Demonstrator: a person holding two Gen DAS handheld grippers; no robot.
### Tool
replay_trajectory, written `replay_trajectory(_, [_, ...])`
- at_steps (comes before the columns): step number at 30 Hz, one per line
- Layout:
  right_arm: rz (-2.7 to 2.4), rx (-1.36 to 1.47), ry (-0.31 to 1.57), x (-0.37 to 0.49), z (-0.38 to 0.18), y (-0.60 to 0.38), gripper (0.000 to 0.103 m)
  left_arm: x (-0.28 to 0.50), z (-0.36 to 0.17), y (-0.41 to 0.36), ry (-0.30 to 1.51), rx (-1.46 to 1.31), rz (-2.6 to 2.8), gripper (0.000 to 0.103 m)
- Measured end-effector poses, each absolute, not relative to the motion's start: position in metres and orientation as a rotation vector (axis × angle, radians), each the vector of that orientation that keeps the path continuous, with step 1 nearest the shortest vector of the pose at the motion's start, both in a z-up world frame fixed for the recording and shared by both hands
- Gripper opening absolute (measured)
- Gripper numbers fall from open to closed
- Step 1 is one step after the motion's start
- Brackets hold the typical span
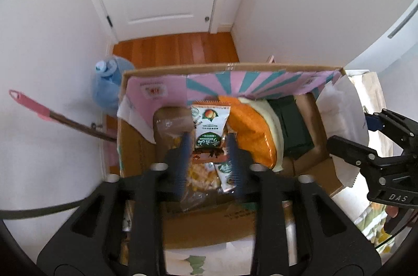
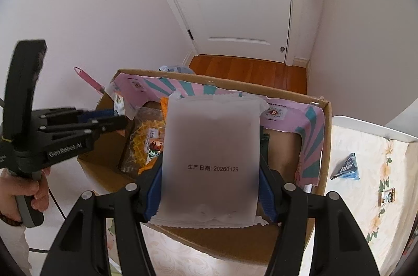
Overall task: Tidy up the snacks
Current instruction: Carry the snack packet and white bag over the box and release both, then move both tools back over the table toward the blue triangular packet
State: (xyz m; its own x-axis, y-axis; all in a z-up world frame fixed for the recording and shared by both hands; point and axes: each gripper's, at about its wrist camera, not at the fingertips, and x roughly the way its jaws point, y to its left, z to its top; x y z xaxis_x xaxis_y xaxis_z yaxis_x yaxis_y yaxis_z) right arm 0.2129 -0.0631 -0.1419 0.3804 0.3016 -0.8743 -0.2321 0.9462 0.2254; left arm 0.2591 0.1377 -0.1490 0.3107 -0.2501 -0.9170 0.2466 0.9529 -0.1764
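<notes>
Left gripper [image 1: 209, 145] hangs over the open cardboard box [image 1: 209, 229], pointing steeply down; jaws apart, nothing pinched. Directly below and between its blue fingers [image 1: 236, 158]: a white-and-green snack packet [image 1: 209, 127] with an orange fruit print, lying loose on the pile. Just right of those fingers, an orange bag [image 1: 250, 129]; just left, a clear-wrapped brown pack [image 1: 169, 124]. Under the fingers, yellow waffle-like snacks [image 1: 202, 175] in clear wrap.

Right gripper [image 2: 211, 166] is clamped on a white packet [image 2: 210, 150], pads pressing both side edges, printed date facing the camera. The packet is held above the box [image 2: 235, 244], over its right half. Left of this gripper, the other tool [image 2: 78, 124] reaches in, a hand [image 2: 23, 192] on its handle. Well to the right, on the floral tablecloth [image 2: 365, 210], a small blue triangular packet [image 2: 346, 167].
</notes>
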Motion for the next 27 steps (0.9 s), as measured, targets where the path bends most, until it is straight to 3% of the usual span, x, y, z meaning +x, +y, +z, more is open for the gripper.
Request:
replay_trajectory(1, [0.341, 0.068, 1.13, 0.213, -0.142, -0.064, 0.058, 0.258, -0.147, 0.136, 1.197, 0.012, -0.306, 0.101])
replay_trajectory(19, [0.297, 0.08, 1.2, 0.238, -0.162, -0.068, 0.059, 0.201, -0.132, 0.128, 1.09, 0.058, -0.16, 0.103])
replay_trajectory(21, [0.294, 0.096, 1.192, 0.245, -0.167, -0.067, 0.073, 0.199, -0.133, 0.126, 1.09, 0.069, -0.147, 0.103])
replay_trajectory(22, [0.292, 0.101, 1.173, 0.246, -0.167, -0.067, 0.092, 0.197, -0.132, 0.126, 1.088, 0.073, -0.143, 0.103])
replay_trajectory(23, [0.288, 0.1, 1.162, 0.247, -0.167, -0.067, 0.1, 0.195, -0.131, 0.126, 1.085, 0.074, -0.14, 0.103])
replay_trajectory(27, [0.303, 0.136, 1.126, 0.237, -0.158, -0.075, 0.1, 0.186, -0.125, 0.125, 1.067, 0.074, -0.13, 0.103])
